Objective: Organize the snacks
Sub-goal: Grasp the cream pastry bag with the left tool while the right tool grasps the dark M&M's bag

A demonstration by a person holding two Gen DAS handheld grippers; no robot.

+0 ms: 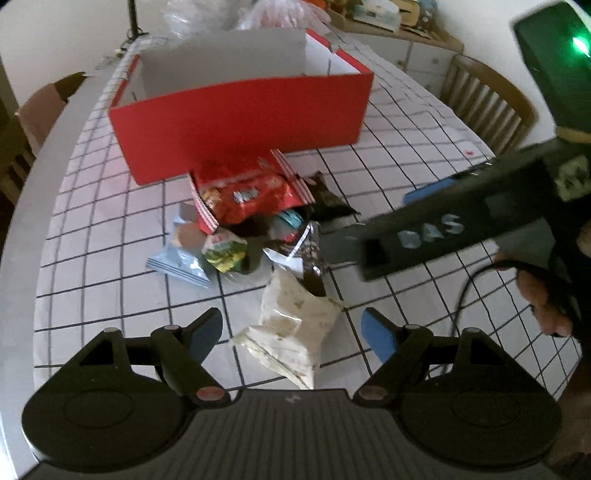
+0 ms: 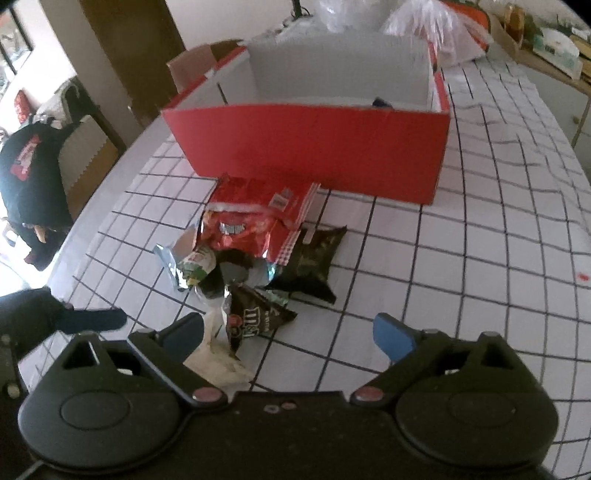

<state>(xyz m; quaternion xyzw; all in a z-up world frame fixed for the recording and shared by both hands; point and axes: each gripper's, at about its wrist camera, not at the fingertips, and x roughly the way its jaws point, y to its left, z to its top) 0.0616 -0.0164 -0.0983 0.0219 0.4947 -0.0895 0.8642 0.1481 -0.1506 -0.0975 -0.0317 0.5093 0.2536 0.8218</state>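
A pile of snack packets lies on the checked tablecloth in front of an open red box (image 1: 240, 114), also in the right wrist view (image 2: 314, 144). The pile holds a red bag (image 1: 247, 197), a white bag (image 1: 291, 328), a light blue packet (image 1: 181, 258) and a brown M&M's packet (image 2: 255, 317). A dark item (image 2: 382, 102) lies inside the box. My left gripper (image 1: 291, 332) is open with the white bag between its fingers. My right gripper (image 2: 288, 332) is open just above the M&M's packet; it also shows from the side in the left wrist view (image 1: 373, 221).
A wooden chair (image 1: 487, 99) stands at the table's right edge. Plastic bags (image 2: 424, 18) lie behind the box. A cardboard box (image 2: 192, 66) sits off the table's left side. A cluttered shelf (image 2: 554, 40) is at the back right.
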